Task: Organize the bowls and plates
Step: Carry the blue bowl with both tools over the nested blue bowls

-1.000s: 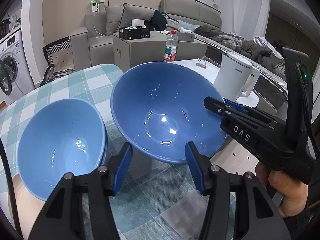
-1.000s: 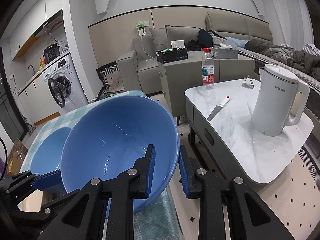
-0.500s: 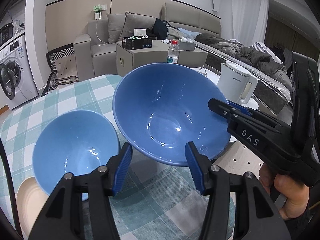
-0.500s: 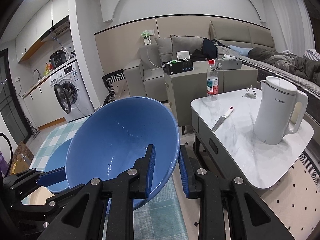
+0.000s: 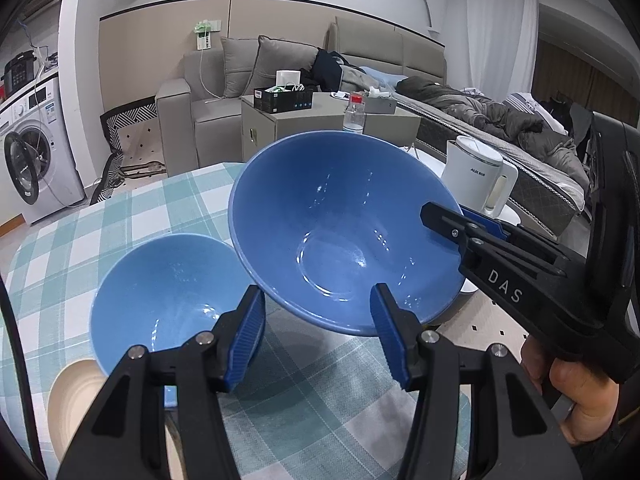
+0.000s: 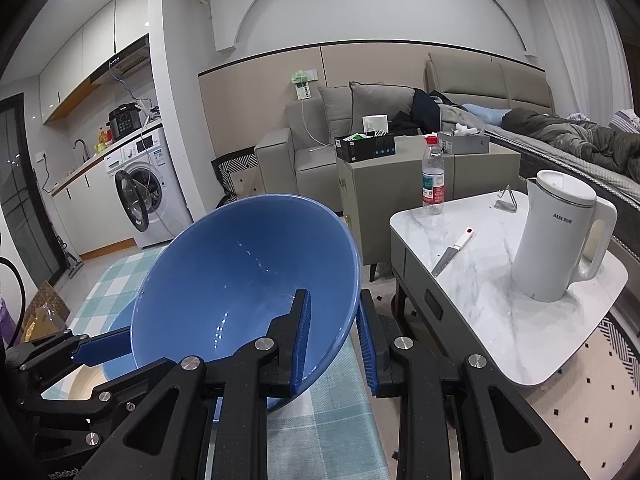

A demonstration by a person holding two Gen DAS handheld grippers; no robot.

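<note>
A large dark-blue bowl (image 5: 340, 232) hangs tilted above the checked tablecloth (image 5: 120, 216). My right gripper (image 6: 332, 340) is shut on its near rim, one finger inside the bowl (image 6: 240, 280) and one outside. In the left wrist view that gripper (image 5: 444, 216) comes in from the right. A smaller light-blue bowl (image 5: 168, 300) stands on the cloth to the left, beside a cream plate (image 5: 76, 396). My left gripper (image 5: 316, 340) hovers open in front of both bowls with nothing between its fingers; its left finger (image 5: 244, 340) overlaps the small bowl's rim in the picture.
To the right of the table stands a marble side table (image 6: 500, 320) with a white kettle (image 6: 560, 240), a knife (image 6: 452, 252) and a water bottle (image 6: 433, 180). A sofa (image 5: 208, 112) and a washing machine (image 5: 32, 160) lie beyond. A hand (image 5: 580, 396) holds the right gripper.
Both grippers have risen. The large bowl has gone up with the right gripper, farther from the cloth, and the small bowl now sits lower and smaller in the left wrist view.
</note>
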